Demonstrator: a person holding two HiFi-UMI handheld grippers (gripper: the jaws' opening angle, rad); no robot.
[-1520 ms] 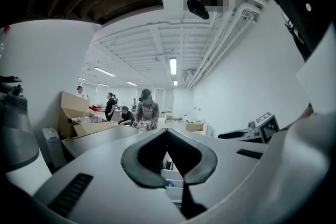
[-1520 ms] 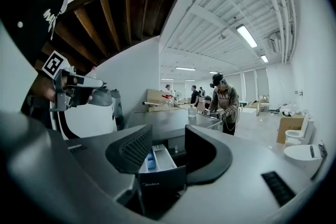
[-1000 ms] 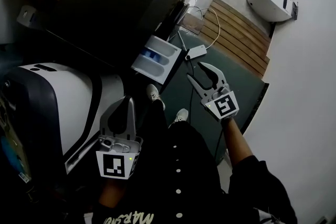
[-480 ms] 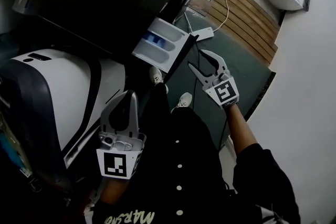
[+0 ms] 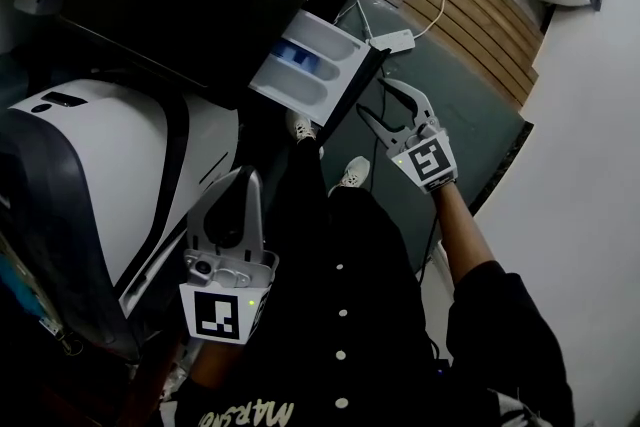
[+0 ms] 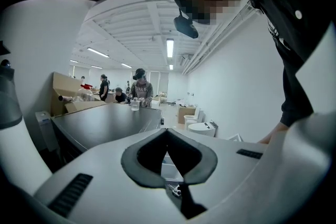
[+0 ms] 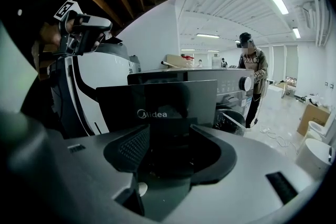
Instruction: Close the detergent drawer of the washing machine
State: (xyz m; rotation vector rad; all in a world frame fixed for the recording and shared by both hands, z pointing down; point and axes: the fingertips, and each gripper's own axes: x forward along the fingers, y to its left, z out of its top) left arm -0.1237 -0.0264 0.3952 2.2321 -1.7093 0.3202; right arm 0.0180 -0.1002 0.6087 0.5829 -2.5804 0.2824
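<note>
While the detergent drawer (image 5: 312,75) stands pulled out, my right gripper (image 5: 375,102) gapes empty just beside its front; my left gripper (image 5: 247,185): clenched, empty.

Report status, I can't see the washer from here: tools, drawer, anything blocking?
Left tool shut, empty, off to the side. Detergent drawer pulled out. Right tool open at its front panel. Nothing seen blocking.

Open gap between right gripper (image 5: 373,101) and detergent drawer (image 5: 312,73)
</note>
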